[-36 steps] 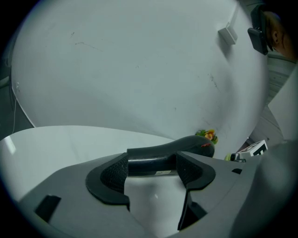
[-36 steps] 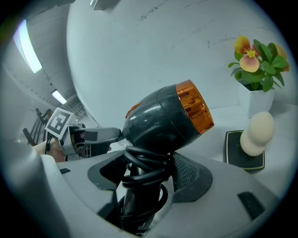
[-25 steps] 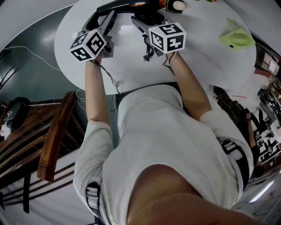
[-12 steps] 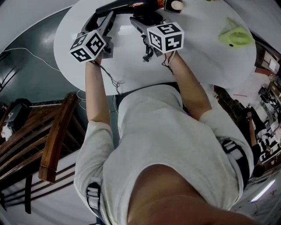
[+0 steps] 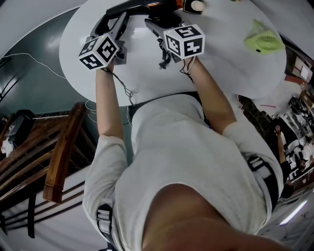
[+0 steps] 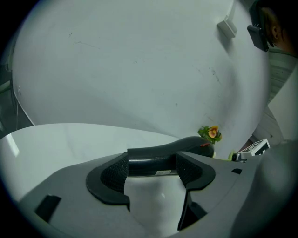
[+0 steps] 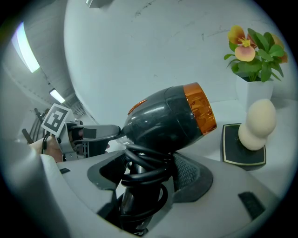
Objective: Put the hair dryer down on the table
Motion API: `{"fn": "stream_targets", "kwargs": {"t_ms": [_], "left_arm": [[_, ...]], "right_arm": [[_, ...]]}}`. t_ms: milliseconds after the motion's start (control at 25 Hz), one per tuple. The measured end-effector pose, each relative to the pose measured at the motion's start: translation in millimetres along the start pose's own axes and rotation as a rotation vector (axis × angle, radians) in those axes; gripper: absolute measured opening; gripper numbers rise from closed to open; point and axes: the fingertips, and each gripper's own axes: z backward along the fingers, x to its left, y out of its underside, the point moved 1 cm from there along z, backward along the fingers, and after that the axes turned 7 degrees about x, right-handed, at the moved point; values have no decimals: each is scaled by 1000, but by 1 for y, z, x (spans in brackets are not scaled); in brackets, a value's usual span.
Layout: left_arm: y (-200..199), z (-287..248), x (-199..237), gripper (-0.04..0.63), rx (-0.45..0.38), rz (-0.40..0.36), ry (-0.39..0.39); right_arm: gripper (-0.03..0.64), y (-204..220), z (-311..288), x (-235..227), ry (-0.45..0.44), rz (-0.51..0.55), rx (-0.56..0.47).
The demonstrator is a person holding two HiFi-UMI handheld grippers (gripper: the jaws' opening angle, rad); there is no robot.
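The hair dryer [image 5: 142, 6] is dark grey with an orange ring at its back [image 7: 200, 109], and it sits at the far edge of the round white table [image 5: 221, 63]. My right gripper [image 7: 149, 172] is shut on its handle, where the black cord is wound in loops. My left gripper [image 6: 153, 169] stands open, and the dryer's nozzle [image 6: 167, 155] lies across its fingertips. In the head view the left gripper [image 5: 120, 19] reaches in from the left and the right gripper [image 5: 159, 24] from the front. Whether the dryer rests on the table is hidden.
A green hand fan [image 5: 265, 41] lies at the table's right. A white pot with flowers [image 7: 253, 88] and a pale egg-shaped thing on a black base [image 7: 256, 125] stand just right of the dryer. A wooden chair [image 5: 64, 147] stands at the lower left.
The right gripper and the dryer have edged very slightly left and away. The left gripper has stayed where it was.
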Motion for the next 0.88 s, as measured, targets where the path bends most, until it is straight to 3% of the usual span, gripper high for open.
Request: {"fn": "stream_targets", "kwargs": {"t_ms": [880], "left_arm": [[4,-5,-2,331,5,-6,-12]], "right_arm": [[298,6,-6,-7,18,11,39]]}}
